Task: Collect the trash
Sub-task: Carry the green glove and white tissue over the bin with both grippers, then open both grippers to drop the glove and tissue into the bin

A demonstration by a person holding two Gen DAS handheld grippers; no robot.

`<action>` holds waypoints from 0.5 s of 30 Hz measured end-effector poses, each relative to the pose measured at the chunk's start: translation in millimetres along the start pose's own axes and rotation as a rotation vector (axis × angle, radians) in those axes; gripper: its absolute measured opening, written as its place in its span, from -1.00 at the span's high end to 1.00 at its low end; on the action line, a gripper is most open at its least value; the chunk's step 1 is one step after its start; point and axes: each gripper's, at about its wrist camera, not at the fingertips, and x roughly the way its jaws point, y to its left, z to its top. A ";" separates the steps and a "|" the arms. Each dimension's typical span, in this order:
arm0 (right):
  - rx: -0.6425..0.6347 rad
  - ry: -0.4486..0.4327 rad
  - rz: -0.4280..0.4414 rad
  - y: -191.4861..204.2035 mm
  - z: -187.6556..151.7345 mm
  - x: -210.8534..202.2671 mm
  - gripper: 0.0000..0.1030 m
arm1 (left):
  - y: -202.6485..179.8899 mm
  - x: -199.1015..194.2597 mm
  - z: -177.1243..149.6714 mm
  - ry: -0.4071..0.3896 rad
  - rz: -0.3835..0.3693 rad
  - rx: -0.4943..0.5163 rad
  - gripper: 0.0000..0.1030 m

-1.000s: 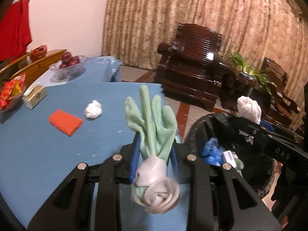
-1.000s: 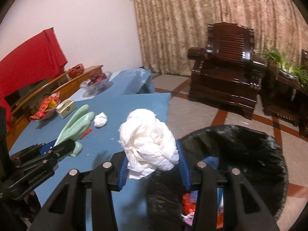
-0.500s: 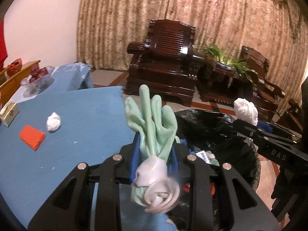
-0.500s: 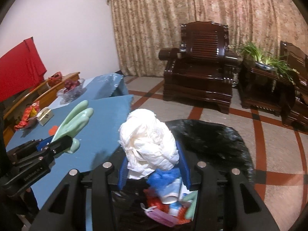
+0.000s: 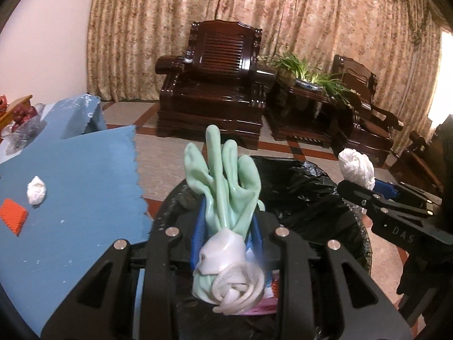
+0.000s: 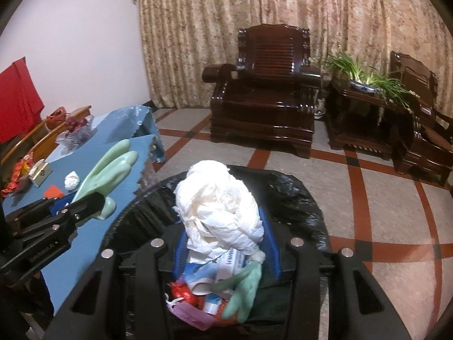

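My left gripper (image 5: 226,226) is shut on a pale green rubber glove (image 5: 223,175), its fingers sticking up, held over the near rim of the black-lined trash bin (image 5: 305,187). My right gripper (image 6: 223,240) is shut on a crumpled white plastic bag (image 6: 218,206) above the same bin (image 6: 288,195). Inside the bin lie another green glove (image 6: 243,289), wrappers and red and pink scraps. In the right wrist view the left gripper (image 6: 82,204) with its green glove (image 6: 110,167) shows at the left. A white paper wad (image 5: 36,189) and an orange sponge (image 5: 12,215) lie on the blue table (image 5: 79,198).
A tissue box (image 6: 39,172), snack packets (image 6: 17,175) and a fruit bowl (image 6: 76,130) sit farther back on the table. Dark wooden armchairs (image 6: 269,90) and a plant stand (image 6: 365,96) line the curtain wall. Tiled floor (image 6: 382,198) lies beyond the bin.
Both grippers have swung right from over the table to above the bin, still holding the glove and the bag. The bin's contents have come into the right wrist view.
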 end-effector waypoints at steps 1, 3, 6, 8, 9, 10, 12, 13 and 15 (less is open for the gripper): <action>0.002 0.004 -0.007 -3.6 -0.1 2.2 0.13 | -1.2 3.5 0.5 0.003 -0.006 0.000 0.46; 0.003 0.011 -0.015 -7.5 -0.1 5.4 0.13 | -4.5 13.6 1.9 0.014 -0.018 -0.001 0.46; 0.003 0.025 -0.026 -14.5 -1.8 12.4 0.12 | -10.2 25.1 4.3 0.025 -0.031 0.001 0.45; 0.003 0.037 -0.029 -17.3 -3.3 17.0 0.10 | -13.4 31.6 5.6 0.034 -0.043 0.002 0.43; 0.001 0.041 -0.030 -18.7 -3.9 19.0 0.05 | -14.5 35.4 5.9 0.042 -0.054 0.002 0.41; -0.004 0.045 -0.036 -19.8 -4.6 20.7 0.00 | -14.6 36.8 6.4 0.044 -0.056 0.002 0.34; -0.009 0.051 -0.048 -21.0 -6.4 22.5 -0.08 | -14.0 38.5 6.9 0.049 -0.064 -0.006 0.12; -0.008 0.052 -0.053 -22.0 -7.3 22.6 -0.20 | -12.5 37.7 6.8 0.046 -0.072 -0.012 -0.01; -0.004 0.044 -0.068 -25.2 -8.6 21.6 -0.43 | -8.6 32.6 7.2 0.027 -0.076 -0.019 -0.20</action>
